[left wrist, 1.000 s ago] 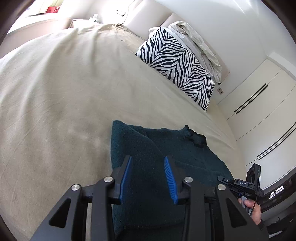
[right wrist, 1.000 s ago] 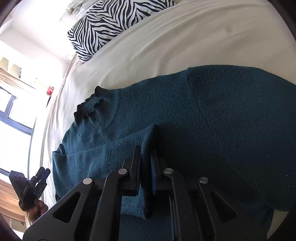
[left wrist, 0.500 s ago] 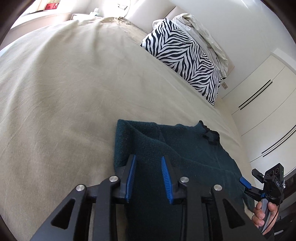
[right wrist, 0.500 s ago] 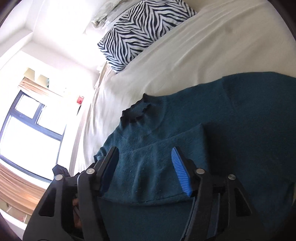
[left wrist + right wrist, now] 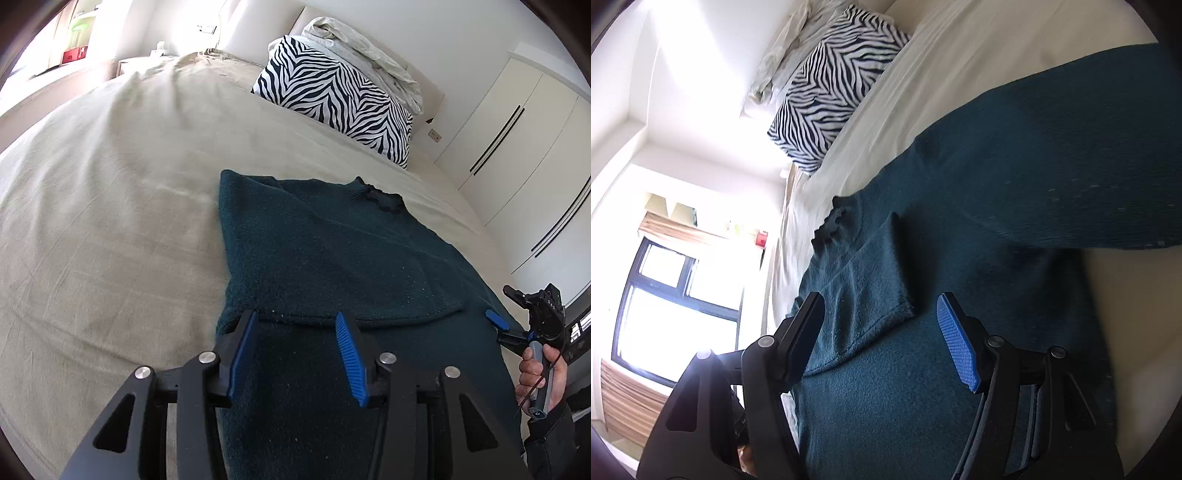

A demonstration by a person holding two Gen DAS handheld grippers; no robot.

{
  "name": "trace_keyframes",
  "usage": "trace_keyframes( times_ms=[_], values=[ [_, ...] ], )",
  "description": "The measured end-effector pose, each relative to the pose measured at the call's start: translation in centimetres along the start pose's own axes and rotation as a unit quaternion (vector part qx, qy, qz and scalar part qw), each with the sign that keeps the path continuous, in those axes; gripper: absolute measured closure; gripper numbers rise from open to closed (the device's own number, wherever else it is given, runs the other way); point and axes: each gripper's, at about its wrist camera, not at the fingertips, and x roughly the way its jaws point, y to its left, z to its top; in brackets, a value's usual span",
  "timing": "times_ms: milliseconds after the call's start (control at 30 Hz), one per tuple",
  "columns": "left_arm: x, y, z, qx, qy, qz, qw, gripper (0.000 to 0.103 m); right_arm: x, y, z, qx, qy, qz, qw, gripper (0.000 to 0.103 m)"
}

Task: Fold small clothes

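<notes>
A dark teal knit sweater [image 5: 332, 258] lies flat on the beige bed [image 5: 110, 221], collar toward the pillows. One sleeve is folded across its body, the cuff edge lying just ahead of my left gripper [image 5: 295, 347]. My left gripper is open and empty above the sweater's lower part. My right gripper [image 5: 886, 325] is open and empty above the folded sleeve [image 5: 864, 280]. The other sleeve [image 5: 1071, 155] stretches out to the right. The right gripper also shows in the left wrist view [image 5: 517, 317], at the sweater's right edge.
A zebra-print pillow [image 5: 340, 99] and a crumpled white pillow [image 5: 362, 44] lie at the head of the bed. White wardrobe doors [image 5: 517, 147] stand on the right. A window [image 5: 672, 295] is beyond the bed's far side.
My right gripper opened and let go of the sleeve, which now lies folded across the body. Both grippers have pulled back from the sweater. My left gripper opened wider.
</notes>
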Motion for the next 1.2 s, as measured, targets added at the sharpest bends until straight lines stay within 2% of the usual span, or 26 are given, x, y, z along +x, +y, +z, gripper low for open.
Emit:
trace_keyframes(
  times_ms=[33,100,167,267,367,467,567,700,800,867,967,1000,1033,1133,1200],
  values=[
    [-0.7,-0.2,-0.6,-0.003,-0.003,-0.002,1.0000,0.048,-2.1,-1.5,0.2,0.020,-0.024,-0.006,0.999,0.041],
    [-1.8,-0.8,-1.5,-0.009,-0.006,-0.009,0.9999,0.047,-6.6,-5.2,0.5,0.071,-0.076,-0.029,0.994,0.040],
    [-2.6,-1.4,-2.6,-0.013,-0.006,-0.016,0.9998,0.046,-11.0,-9.1,0.4,0.126,-0.128,-0.032,0.983,0.040],
    [-3.1,-2.3,-3.7,-0.023,-0.001,-0.026,0.9994,0.046,-16.4,-13.7,0.0,0.188,-0.192,-0.023,0.963,0.047],
    [-2.6,-3.1,-4.0,-0.031,0.008,-0.032,0.9990,0.045,-19.3,-15.2,0.4,0.203,-0.230,-0.041,0.951,0.049],
    [-1.7,-4.3,-4.0,-0.030,0.017,-0.040,0.9986,0.045,-20.7,-17.1,2.3,0.217,-0.250,-0.052,0.942,0.049],
    [-1.0,-5.2,-4.0,-0.037,0.025,-0.055,0.9975,0.045,-21.2,-18.3,3.9,0.229,-0.266,-0.072,0.934,0.060],
    [-0.6,-5.7,-3.8,-0.045,0.025,-0.067,0.9964,0.040,-22.6,-18.9,6.2,0.214,-0.279,-0.144,0.925,0.078],
    [-0.3,-5.6,-3.5,-0.054,0.027,-0.076,0.9953,0.040,-22.2,-14.9,7.3,0.137,-0.269,-0.197,0.933,0.085],
    [0.0,-5.6,-3.3,-0.063,0.027,-0.084,0.9941,0.040,-20.2,-9.5,7.4,0.043,-0.243,-0.222,0.943,0.085],
    [0.4,-5.7,-2.9,-0.079,0.026,-0.102,0.9914,0.040,-14.5,0.2,5.8,-0.124,-0.186,-0.253,0.941,0.085],
    [0.4,-5.8,-2.8,-0.084,0.026,-0.107,0.9903,0.040,-11.8,3.5,4.3,-0.184,-0.157,-0.261,0.935,0.085],
    [0.6,-5.9,-2.7,-0.089,0.027,-0.113,0.9893,0.040,-9.0,6.4,2.5,-0.245,-0.128,-0.272,0.922,0.085],
    [0.9,-6.4,-2.5,-0.101,0.032,-0.131,0.9858,0.037,0.1,12.5,-3.9,-0.393,-0.044,-0.301,0.868,0.085],
    [1.2,-6.8,-2.5,-0.105,0.035,-0.142,0.9837,0.033,4.7,13.7,-7.9,-0.454,0.000,-0.316,0.833,0.085]
  ],
)
